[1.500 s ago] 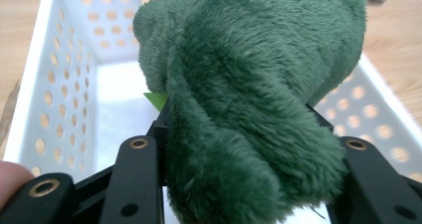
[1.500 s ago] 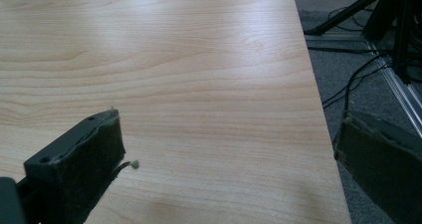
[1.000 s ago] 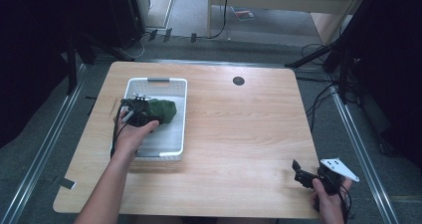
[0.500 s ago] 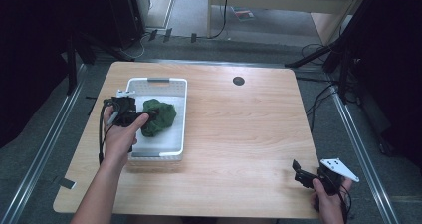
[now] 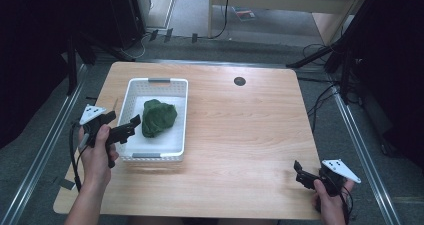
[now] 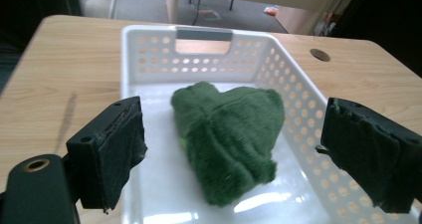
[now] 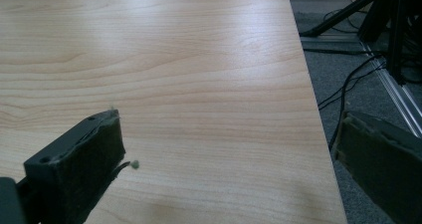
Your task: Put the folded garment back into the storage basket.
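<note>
Cloth (image 6: 229, 137) sits dropped in the basket (image 5: 131, 92), just ahead of my left tool (image 5: 131, 126), jaws just opened, empty. Right tool (image 5: 300, 172) gapes too. Next I'd back off.

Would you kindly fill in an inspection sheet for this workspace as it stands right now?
Surface: light wooden table, with a round dark grommet hole near its far edge.
Job's things: crumpled dark green fuzzy cloth lies inside the white perforated plastic basket, touched by neither gripper.
Clutter: nothing seen.
Grippers: left gripper at the basket's near left side, its jaws have just been opening, nothing between the fingers; right gripper open over the table's near right corner.
Cables: black cable trails from the left gripper; more cables on the floor.
Surroundings: grey floor, metal rails alongside the table, dark stands.
</note>
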Motion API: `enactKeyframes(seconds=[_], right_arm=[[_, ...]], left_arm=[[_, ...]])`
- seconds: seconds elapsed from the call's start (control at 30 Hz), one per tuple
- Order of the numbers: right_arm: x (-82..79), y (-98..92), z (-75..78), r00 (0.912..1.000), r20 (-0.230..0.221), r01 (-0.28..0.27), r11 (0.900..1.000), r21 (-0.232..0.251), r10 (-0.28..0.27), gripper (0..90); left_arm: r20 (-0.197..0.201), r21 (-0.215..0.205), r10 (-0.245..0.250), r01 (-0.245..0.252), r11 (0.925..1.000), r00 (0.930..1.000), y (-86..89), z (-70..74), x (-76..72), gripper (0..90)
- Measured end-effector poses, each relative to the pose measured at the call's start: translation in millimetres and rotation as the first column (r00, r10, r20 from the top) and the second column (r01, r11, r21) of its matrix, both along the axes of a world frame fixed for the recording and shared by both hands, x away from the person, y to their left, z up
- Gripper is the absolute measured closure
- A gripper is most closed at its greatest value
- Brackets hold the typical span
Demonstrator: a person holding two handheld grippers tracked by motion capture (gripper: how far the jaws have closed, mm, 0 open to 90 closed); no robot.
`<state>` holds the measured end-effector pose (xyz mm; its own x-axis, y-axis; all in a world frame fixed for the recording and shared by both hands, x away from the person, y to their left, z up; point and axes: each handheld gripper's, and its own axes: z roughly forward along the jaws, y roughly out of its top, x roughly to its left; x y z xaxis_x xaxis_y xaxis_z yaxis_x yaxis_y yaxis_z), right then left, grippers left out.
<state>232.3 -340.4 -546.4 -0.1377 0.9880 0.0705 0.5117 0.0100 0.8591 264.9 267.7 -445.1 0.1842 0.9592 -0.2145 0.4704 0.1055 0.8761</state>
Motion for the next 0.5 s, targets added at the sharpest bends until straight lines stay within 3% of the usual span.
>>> enactKeyframes(seconds=[0.1,0.13,0.17,0.37,0.5], right_arm=[[0.2,0.1,0.0,1.0,-0.002,-0.001,1.0,-0.001,0.001,0.0],[0.3,0.2,0.0,1.0,-0.003,-0.001,1.0,-0.002,0.001,0.0],[0.4,0.4,0.0,1.0,-0.004,-0.001,1.0,-0.003,0.001,0.0],[-0.3,0.8,0.0,1.0,0.002,0.0,1.0,-0.006,0.0,0.0],[-0.5,1.5,0.1,1.0,-0.002,0.002,1.0,-0.009,-0.002,0.0]], left_arm=[[0.029,0.001,0.013,-0.013,0.9999,0.9995,5.5,-1.6,-8.9,10.8],[0.066,0.033,0.034,-0.037,0.9988,0.9972,8.9,-3.9,-17.9,10.8],[0.082,0.038,0.038,-0.041,0.9985,0.996,10.8,-5.3,-22.2,10.9],[0.146,0.022,0.062,-0.066,0.9976,0.9873,23.9,-9.7,-43.3,10.0],[0.159,0.01,0.091,-0.094,0.9955,0.983,37.6,-13.6,-55.1,9.8]])
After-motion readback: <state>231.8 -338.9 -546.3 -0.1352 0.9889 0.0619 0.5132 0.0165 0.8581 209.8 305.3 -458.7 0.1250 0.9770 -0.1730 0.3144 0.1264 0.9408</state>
